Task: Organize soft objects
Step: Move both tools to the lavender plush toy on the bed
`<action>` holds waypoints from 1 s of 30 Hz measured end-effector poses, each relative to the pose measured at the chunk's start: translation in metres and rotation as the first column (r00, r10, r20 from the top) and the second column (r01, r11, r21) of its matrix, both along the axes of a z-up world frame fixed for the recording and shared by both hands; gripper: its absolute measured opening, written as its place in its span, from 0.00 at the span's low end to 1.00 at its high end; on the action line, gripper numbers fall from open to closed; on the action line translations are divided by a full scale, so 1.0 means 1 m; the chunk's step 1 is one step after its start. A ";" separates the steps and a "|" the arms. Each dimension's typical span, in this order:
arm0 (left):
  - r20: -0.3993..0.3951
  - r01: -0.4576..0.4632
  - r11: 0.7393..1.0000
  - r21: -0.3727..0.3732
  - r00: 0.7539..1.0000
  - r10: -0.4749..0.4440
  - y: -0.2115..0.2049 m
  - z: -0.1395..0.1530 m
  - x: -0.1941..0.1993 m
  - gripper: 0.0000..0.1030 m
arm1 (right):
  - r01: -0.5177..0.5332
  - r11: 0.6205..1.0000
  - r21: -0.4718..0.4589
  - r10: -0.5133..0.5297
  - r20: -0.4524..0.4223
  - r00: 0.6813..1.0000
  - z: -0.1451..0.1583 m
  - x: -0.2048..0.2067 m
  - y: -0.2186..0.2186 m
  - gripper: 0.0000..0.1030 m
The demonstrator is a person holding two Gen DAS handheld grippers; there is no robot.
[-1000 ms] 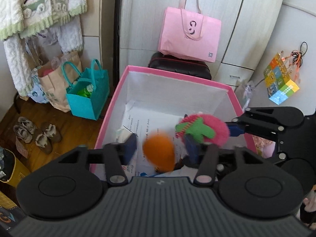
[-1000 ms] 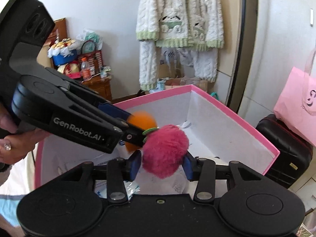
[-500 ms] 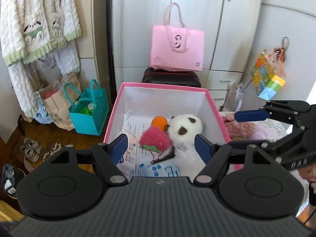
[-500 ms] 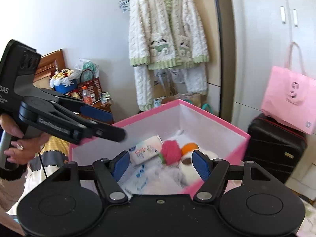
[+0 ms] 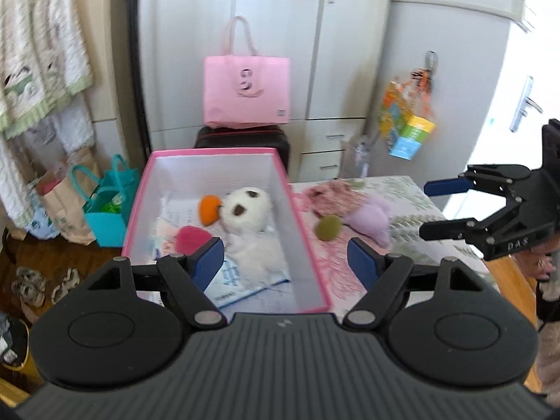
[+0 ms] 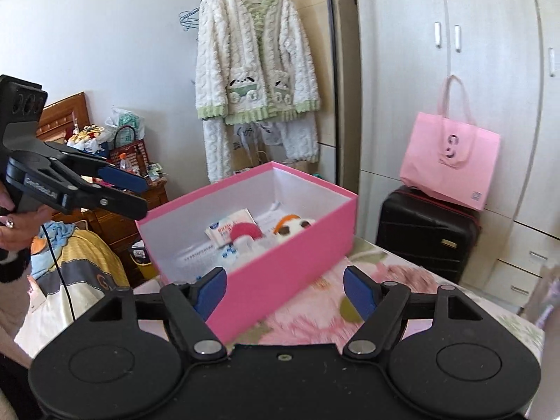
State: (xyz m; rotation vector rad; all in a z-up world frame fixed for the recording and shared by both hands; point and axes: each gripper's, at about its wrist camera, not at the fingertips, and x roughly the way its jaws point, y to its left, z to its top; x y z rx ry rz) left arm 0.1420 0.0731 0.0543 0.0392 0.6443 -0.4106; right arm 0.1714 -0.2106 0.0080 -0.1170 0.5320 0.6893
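A pink box [image 5: 304, 231] [image 6: 290, 273] stands on a flowered table. In it lie an orange plush [image 5: 207, 209], a white plush with dark spots [image 5: 246, 210] [image 6: 295, 226], a pink plush [image 5: 190, 238] [image 6: 245, 231] and a tissue pack [image 6: 227, 225]. On the table right of the box lie a purple plush [image 5: 372, 217], an olive-green pom-pom [image 5: 328, 228] and a pink flowered cloth [image 5: 327, 194]. My left gripper [image 5: 285, 262] is open and empty above the box's near end. My right gripper [image 6: 285, 290] is open and empty, back from the box; it shows at the right in the left wrist view [image 5: 444, 206].
A pink tote [image 5: 246, 92] sits on a black suitcase [image 6: 425, 232] behind the box, before white cupboards. A teal bag [image 5: 108, 210] and paper bags stand on the floor at left. A cardigan [image 6: 255, 66] hangs on the wall. A colourful cube bag [image 5: 406, 124] hangs right.
Both grippers let go of their plush toys into the box, opened, and pulled back and up. The orange and pink plush now lie in the box.
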 end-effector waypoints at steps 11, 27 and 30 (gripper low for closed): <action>-0.037 0.190 0.982 0.010 0.981 -0.189 -0.071 -0.010 -0.027 0.75 | 0.074 0.997 -0.029 -0.073 0.016 0.997 -0.015 -0.039 -0.046 0.81; -0.102 0.254 0.966 -0.051 0.961 -0.258 -0.153 -0.064 0.017 0.81 | 0.053 0.988 -0.146 -0.050 0.025 0.998 -0.069 -0.020 -0.061 0.91; -0.111 0.216 0.973 -0.080 0.968 -0.224 -0.161 -0.078 0.035 0.83 | 0.046 0.987 -0.154 -0.042 0.030 0.999 -0.079 -0.005 -0.063 0.91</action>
